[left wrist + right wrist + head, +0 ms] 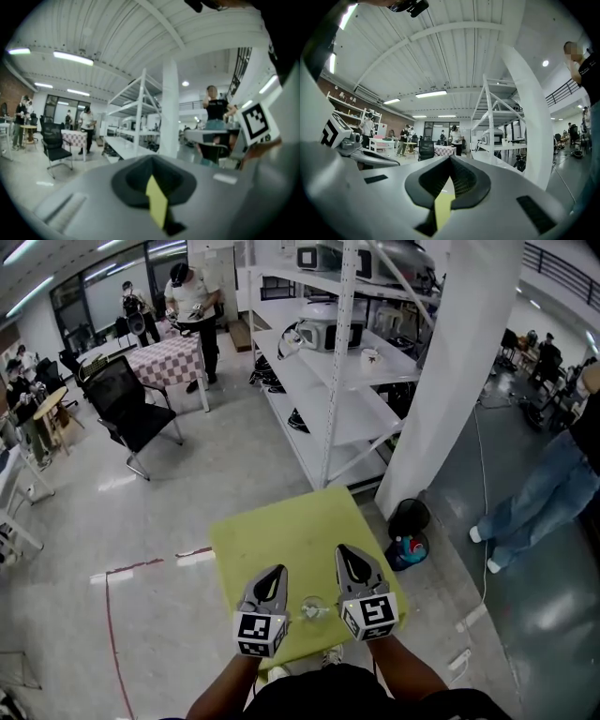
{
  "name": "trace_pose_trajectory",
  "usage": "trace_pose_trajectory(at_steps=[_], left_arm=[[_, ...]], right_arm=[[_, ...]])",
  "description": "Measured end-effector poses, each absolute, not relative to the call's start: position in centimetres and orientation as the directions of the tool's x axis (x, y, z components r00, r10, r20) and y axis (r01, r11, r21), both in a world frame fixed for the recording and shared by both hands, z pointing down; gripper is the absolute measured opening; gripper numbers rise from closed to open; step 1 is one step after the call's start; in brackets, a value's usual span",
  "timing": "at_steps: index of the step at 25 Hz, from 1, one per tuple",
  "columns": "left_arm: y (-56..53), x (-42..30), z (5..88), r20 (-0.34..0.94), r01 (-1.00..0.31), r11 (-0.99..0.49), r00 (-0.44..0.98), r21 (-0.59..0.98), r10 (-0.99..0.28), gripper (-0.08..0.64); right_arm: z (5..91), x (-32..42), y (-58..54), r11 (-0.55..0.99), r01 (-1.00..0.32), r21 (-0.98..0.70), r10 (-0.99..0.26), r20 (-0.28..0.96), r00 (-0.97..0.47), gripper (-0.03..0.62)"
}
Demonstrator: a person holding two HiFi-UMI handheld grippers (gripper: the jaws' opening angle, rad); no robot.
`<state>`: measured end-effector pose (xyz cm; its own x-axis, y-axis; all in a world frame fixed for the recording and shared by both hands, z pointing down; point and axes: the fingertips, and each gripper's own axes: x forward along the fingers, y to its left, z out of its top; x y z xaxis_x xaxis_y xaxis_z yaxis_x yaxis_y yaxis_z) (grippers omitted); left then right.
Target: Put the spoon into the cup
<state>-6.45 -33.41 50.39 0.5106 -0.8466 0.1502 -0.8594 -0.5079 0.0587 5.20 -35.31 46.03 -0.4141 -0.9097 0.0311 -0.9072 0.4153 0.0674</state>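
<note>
A small clear cup (pixel 314 607) stands near the front edge of the yellow-green table (pixel 291 535). A pale spoon-like shape shows at the cup; it is too small to tell whether it lies inside. My left gripper (pixel 278 571) hovers just left of the cup and my right gripper (pixel 343 550) just right of it, both pointing away from me. Each is shut with nothing between its jaws. The left gripper view shows its shut gripper (pixel 152 161) with a sliver of yellow table below. The right gripper view shows the same of its gripper (pixel 450 161). Neither gripper view shows the cup.
Beyond the table stand a white shelving rack (pixel 328 381) and a white pillar (pixel 450 381). A dark round object (pixel 409 517) and a colourful item (pixel 408 547) sit on the floor at the table's right. A person in jeans (pixel 534 502) stands right; an office chair (pixel 127 409) is far left.
</note>
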Motion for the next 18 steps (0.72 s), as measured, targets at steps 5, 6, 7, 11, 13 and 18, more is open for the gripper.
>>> trace_pose_trajectory(at_steps=[5, 6, 7, 11, 13, 18], left_arm=[[-33.8, -6.3, 49.1, 0.123, -0.853, -0.520, 0.521, 0.044, -0.845, 0.006], [-33.8, -6.2, 49.1, 0.121, -0.852, -0.522, 0.523, 0.044, -0.844, 0.006], [-33.8, -6.2, 49.1, 0.119, -0.851, -0.524, 0.525, 0.044, -0.843, 0.006], [-33.6, -6.4, 49.2, 0.114, -0.849, -0.526, 0.528, 0.044, -0.842, 0.006], [-33.7, -6.6, 49.1, 0.112, -0.850, -0.525, 0.526, 0.045, -0.843, 0.006], [-33.7, -7.0, 49.0, 0.110, -0.851, -0.523, 0.524, 0.042, -0.845, 0.006]], right_arm=[[45.2, 4.9, -35.3, 0.415, -0.906, 0.080, -0.909, 0.015, -0.416, 0.006], [45.2, 4.8, -35.3, 0.416, -0.906, 0.081, -0.909, 0.016, -0.416, 0.006], [45.3, 4.8, -35.2, 0.417, -0.905, 0.083, -0.909, 0.017, -0.417, 0.006], [45.3, 4.4, -35.1, 0.418, -0.904, 0.089, -0.908, 0.014, -0.419, 0.006], [45.3, 4.2, -35.1, 0.418, -0.904, 0.090, -0.908, 0.013, -0.419, 0.006], [46.2, 3.7, -35.4, 0.423, -0.901, 0.091, -0.906, 0.031, -0.422, 0.006]])
